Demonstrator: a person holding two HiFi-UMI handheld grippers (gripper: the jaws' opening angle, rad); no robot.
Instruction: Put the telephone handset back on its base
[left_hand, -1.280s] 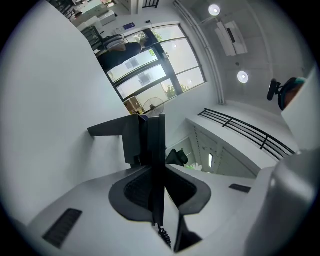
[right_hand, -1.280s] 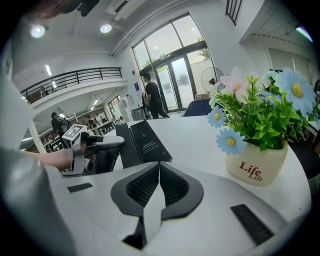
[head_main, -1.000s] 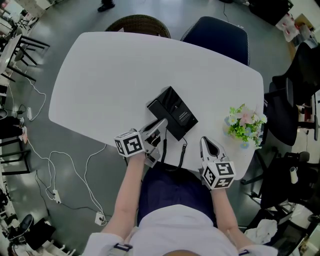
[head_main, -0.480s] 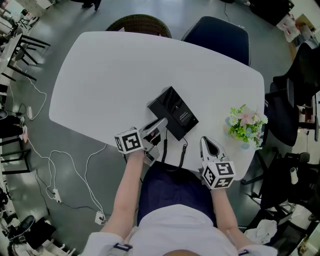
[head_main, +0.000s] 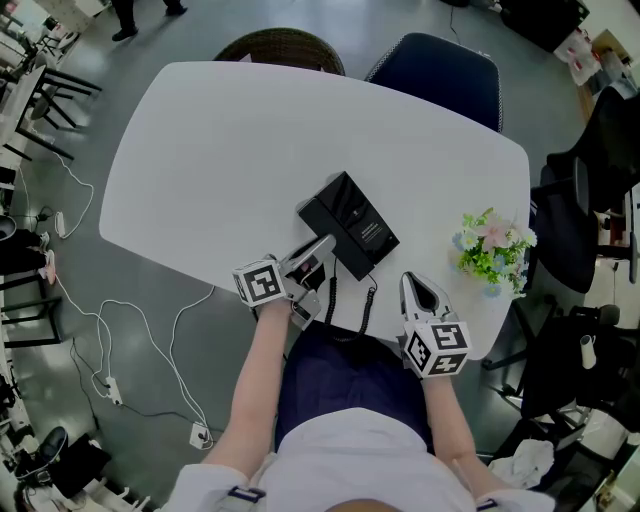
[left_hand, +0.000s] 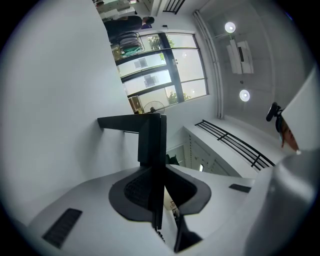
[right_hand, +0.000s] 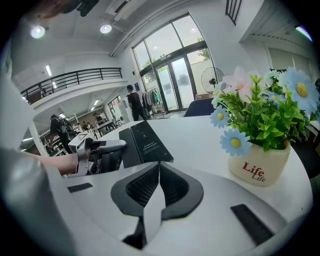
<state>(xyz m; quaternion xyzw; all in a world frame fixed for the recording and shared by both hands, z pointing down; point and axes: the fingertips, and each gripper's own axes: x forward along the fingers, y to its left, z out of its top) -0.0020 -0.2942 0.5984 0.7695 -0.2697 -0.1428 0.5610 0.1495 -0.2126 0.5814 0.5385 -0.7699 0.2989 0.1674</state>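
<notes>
Left gripper is rolled onto its side and pointing level, jaws clamped on the handset. The handset is black and slim, and seen edge-on between the pads it is a narrow dark slab running out past the jaw tips. It is held at the near edge of the table, just near-left of the base, and is not seated on the base. A black coiled cord hangs off the near table edge below the base and loops toward the held handset. The base is a flat black rectangle lying at an angle on the table, with small white print on its top face. Right gripper sits to the right of the cord at the near table edge, angled downward, pads pressed together with nothing between them. To its right, near the right edge of the table, is a white flower pot with red "Life" lettering, holding blue and pink flowers and green leaves. At the far side of the table stand a dark blue chair and a wicker chair.
</notes>
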